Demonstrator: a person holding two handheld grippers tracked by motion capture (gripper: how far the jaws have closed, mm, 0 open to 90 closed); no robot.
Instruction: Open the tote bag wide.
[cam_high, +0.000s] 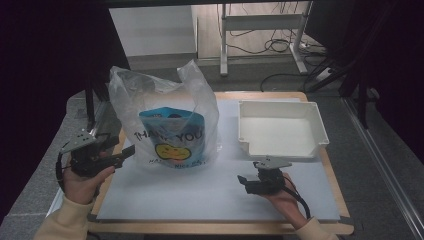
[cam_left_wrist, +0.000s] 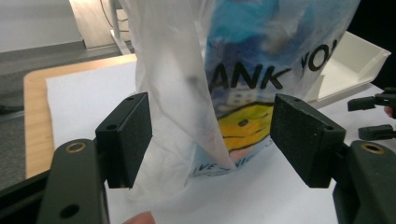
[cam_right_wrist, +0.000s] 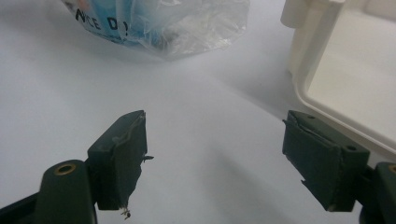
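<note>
A clear plastic bag (cam_high: 197, 95) printed "THANK YOU" with a yellow smiley stands upright on the white mat (cam_high: 200, 197). Inside it is a blue pouch (cam_high: 172, 127). My left gripper (cam_high: 126, 153) hovers at the bag's lower left side, pointing at it. In the left gripper view its jaws (cam_left_wrist: 212, 135) stand wide, with the bag (cam_left_wrist: 177, 93) showing between them and no pad pressing on it. My right gripper (cam_high: 244, 183) rests low over the mat in front of the tray, open and empty (cam_right_wrist: 215, 149).
An empty white tray (cam_high: 320, 131) sits at the back right of the mat, its corner (cam_right_wrist: 313, 56) close to my right gripper. Table legs and cables lie on the floor beyond the wooden table edge (cam_high: 220, 229).
</note>
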